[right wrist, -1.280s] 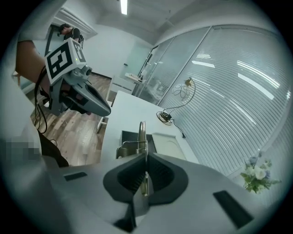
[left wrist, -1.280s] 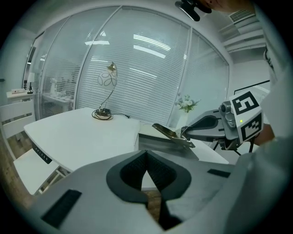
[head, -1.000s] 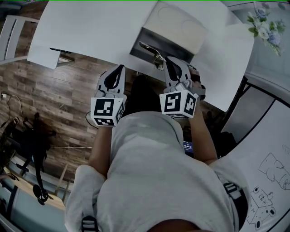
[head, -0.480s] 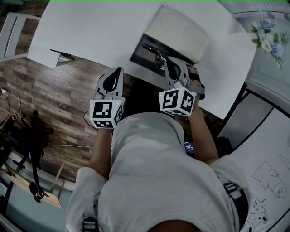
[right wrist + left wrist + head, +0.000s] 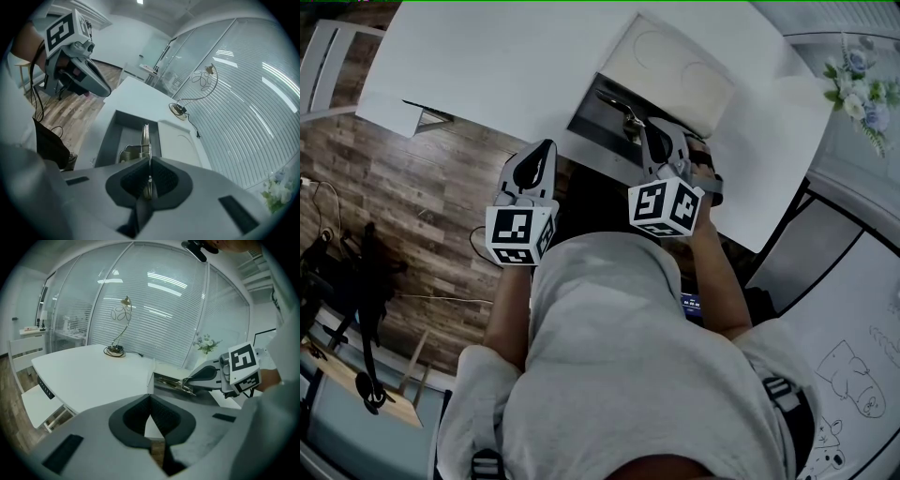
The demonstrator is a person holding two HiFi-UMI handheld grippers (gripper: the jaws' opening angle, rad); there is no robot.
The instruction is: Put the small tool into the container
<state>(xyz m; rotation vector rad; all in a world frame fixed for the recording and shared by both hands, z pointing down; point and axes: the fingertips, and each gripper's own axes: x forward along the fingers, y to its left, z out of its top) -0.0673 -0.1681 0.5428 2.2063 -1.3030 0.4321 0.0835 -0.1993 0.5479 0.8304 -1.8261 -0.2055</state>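
Observation:
A small metal tool (image 5: 617,105) with a folded handle sticks out forward from my right gripper (image 5: 649,127), whose jaws are shut on it. The tool hangs over the open grey container (image 5: 591,97), just above its near rim. In the right gripper view the tool (image 5: 146,136) points into the container's grey well (image 5: 123,137), beside its beige lid (image 5: 177,140). My left gripper (image 5: 547,146) is shut with nothing in it and is held off the table's front edge, left of the container. In its own view the left gripper (image 5: 150,401) faces the right gripper (image 5: 186,382) from the side.
The container sits on a white table (image 5: 487,66) whose front edge runs just ahead of both grippers. A desk lamp (image 5: 123,315) stands at the table's far side, and flowers (image 5: 853,80) at the right. A white chair (image 5: 323,56) stands on the wooden floor at left.
The right gripper with the tool has edged slightly forward over the container. The left gripper has stayed where it was.

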